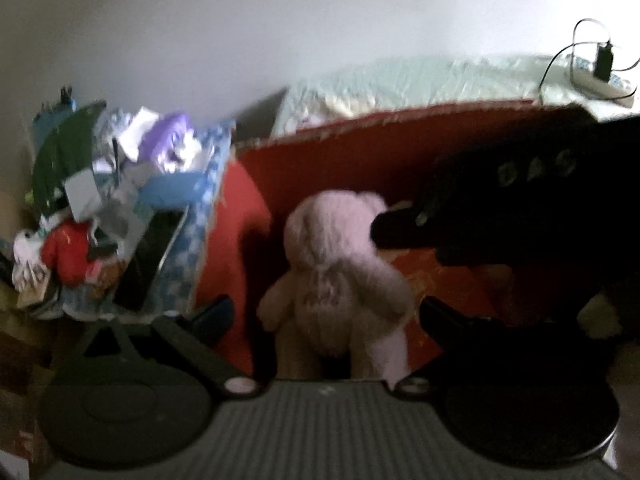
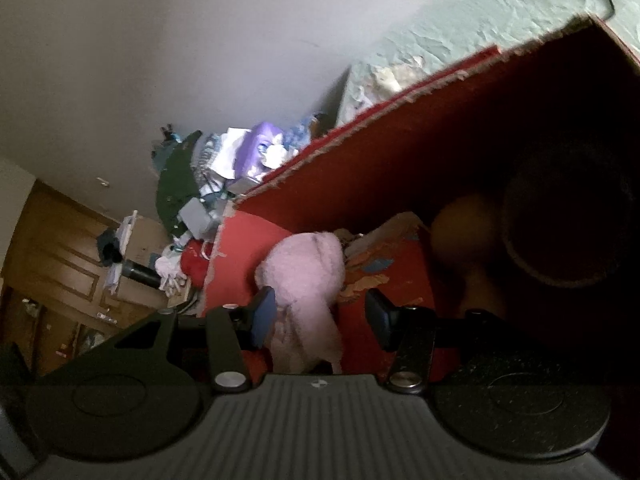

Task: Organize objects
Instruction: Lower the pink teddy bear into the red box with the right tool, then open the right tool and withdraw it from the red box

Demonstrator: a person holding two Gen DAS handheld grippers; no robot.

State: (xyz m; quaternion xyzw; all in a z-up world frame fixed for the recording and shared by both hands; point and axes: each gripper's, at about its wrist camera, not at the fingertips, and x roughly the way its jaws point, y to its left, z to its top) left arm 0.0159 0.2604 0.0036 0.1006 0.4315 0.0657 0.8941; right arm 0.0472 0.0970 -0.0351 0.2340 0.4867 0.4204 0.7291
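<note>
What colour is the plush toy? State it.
Pale pink plush toy, with a beige lower body; the left wrist view shows it best.

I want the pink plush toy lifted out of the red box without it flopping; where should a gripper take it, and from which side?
Judging by its pose, grip the plush toy across its torso, coming from the open front of the red box. It stands upright between the left gripper's open fingers, and the soft body should compress there. Its limbs are floppier.
</note>
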